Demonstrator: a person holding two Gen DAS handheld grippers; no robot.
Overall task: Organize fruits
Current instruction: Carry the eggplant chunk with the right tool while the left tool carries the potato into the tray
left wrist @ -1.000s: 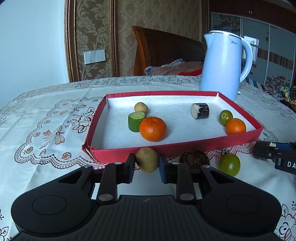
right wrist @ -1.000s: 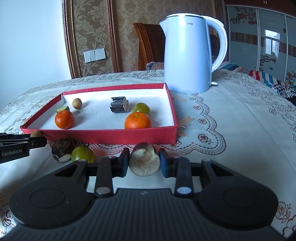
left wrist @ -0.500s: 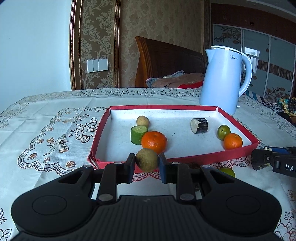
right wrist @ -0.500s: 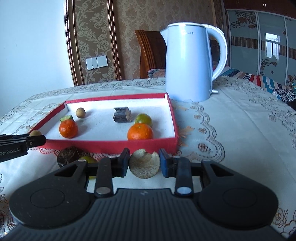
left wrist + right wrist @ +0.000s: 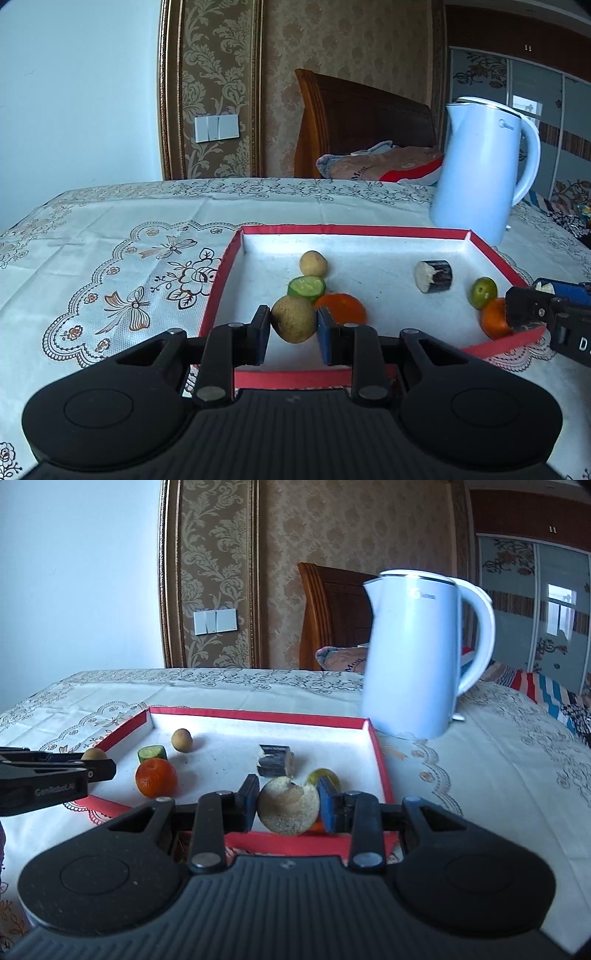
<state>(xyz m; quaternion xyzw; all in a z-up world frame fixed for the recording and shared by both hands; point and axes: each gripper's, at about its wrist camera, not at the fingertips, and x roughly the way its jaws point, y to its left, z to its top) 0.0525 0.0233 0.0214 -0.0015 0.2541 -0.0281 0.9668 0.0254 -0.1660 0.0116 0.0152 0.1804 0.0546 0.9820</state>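
Your left hand-held gripper tips a little downward over the near edge of the red tray. Its two fingers pinch a small round brown fruit, one finger on each side. The fruit is almost a ball, a bit taller than wide, and it hangs above the tray's near left part.

Your right hand-held gripper also tips a little downward, over the tray's near right part. It pinches a pale, rough cut piece, with the flat cut face turned toward the camera. A small bite-shaped notch shows at its top.

Inside the tray lie another small brown fruit, a green cucumber piece standing with its cut face up, two oranges, a green lime and a dark stub lying on its side. A white kettle stands on the surface behind the tray.
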